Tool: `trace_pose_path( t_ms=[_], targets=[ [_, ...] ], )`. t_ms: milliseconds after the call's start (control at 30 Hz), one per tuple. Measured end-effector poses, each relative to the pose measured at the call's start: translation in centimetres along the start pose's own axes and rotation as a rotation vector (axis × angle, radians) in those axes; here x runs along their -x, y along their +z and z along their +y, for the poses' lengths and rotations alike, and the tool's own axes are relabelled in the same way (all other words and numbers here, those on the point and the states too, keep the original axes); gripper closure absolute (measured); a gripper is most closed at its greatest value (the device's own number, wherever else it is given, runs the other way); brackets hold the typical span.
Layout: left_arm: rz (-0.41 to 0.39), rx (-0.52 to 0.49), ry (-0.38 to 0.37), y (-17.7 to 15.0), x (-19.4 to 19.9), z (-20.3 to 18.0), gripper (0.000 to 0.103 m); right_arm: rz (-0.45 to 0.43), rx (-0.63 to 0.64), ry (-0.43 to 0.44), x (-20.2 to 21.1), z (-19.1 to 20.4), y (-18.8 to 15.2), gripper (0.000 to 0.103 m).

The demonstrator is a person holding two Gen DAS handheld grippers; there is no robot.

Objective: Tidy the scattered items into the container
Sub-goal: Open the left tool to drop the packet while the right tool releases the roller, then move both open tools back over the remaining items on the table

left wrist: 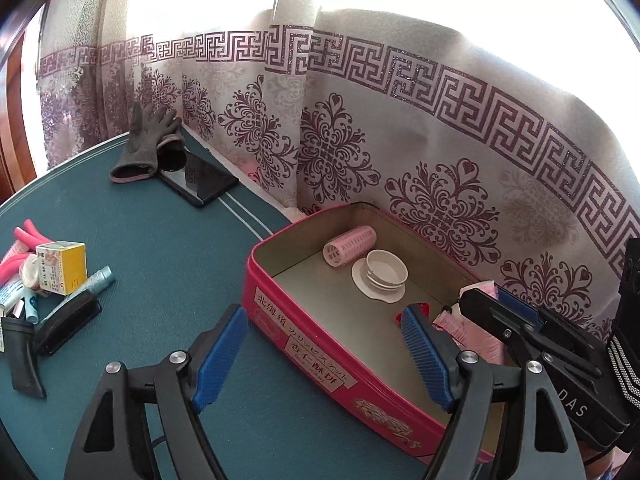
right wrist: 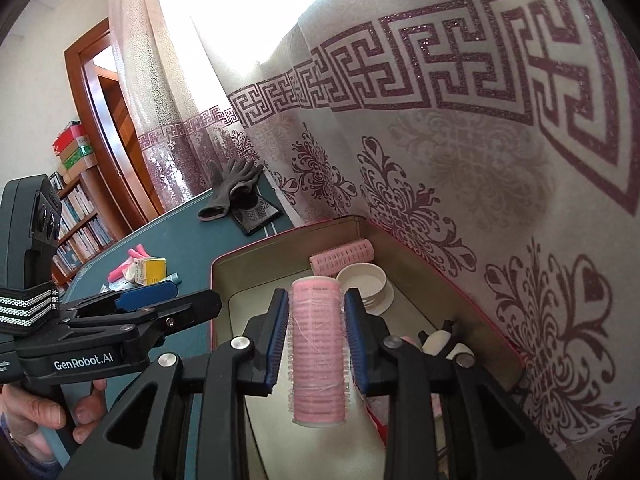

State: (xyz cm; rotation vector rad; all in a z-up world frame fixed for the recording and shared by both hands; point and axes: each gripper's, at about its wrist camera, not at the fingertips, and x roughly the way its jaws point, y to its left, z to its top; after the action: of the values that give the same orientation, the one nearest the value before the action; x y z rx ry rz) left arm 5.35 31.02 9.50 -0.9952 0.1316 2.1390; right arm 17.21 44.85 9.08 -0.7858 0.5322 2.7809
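Blown-out daylight glare through the curtain, soft shadows, dark fisheye-warped corners.

Two pink hair rollers, one white lid, one red tin, one yellow box, one grey glove.
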Motion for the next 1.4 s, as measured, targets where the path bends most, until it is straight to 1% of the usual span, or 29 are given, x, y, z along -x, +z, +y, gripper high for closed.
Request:
trace_pose_path(
  t_ms=[33, 133, 200, 467, 567, 633, 667, 700, 933, 1000, 1267, 1400],
  targets=[
    [0.001, 0.006, 0.004, -0.1, 0.0, 0.2, 0.022, 0.003, -0.005, 0.004, -0.1, 0.0, -0.1, 0.062],
    [0.003, 0.02, 0.01, -0.3, 0.1, 0.7, 0.022, -0.001, -0.017, -0.001, -0.1, 0.0, -0.2, 0.052],
    [0.002, 0.025, 0.013, -0.4, 0.3, 0.9, 0.022, -0.004, -0.023, -0.009, 0.0, 0.0, -0.2, 0.049],
    [0.006, 0.038, 0.022, -0.9, 0.8, 1.5, 0.022, 0.002, -0.021, -0.01, 0.1, 0.5, -0.4, 0.047],
    [0.008, 0.049, 0.031, -1.2, 1.0, 2.0, 0.022, 0.003, -0.014, -0.005, 0.1, 0.9, -0.5, 0.044],
    [0.008, 0.059, 0.04, -1.4, 1.1, 2.4, 0.018, 0.003, -0.011, -0.001, 0.1, 1.2, -0.6, 0.04],
    [0.005, 0.065, 0.046, -1.5, 1.3, 2.6, 0.013, 0.003, -0.01, 0.0, 0.1, 1.4, -0.6, 0.039],
    [-0.002, 0.071, 0.051, -1.6, 1.5, 2.9, 0.011, 0.003, -0.008, 0.001, 0.1, 1.5, -0.7, 0.037],
    [-0.017, 0.113, 0.084, -2.3, 2.7, 5.0, 0.01, 0.001, 0.004, 0.016, -0.1, 3.0, -0.8, 0.024],
    [-0.022, 0.131, 0.096, -2.6, 3.1, 5.8, 0.011, 0.002, 0.008, 0.021, -0.2, 3.5, -0.9, 0.024],
    [-0.064, 0.237, 0.17, -4.0, 5.6, 10.8, 0.011, 0.025, 0.036, 0.057, -1.0, 6.0, -1.1, 0.021],
    [-0.094, 0.283, 0.26, -5.0, 7.5, 14.0, 0.01, 0.039, 0.066, 0.085, -1.7, 7.9, -1.4, 0.021]
  ],
)
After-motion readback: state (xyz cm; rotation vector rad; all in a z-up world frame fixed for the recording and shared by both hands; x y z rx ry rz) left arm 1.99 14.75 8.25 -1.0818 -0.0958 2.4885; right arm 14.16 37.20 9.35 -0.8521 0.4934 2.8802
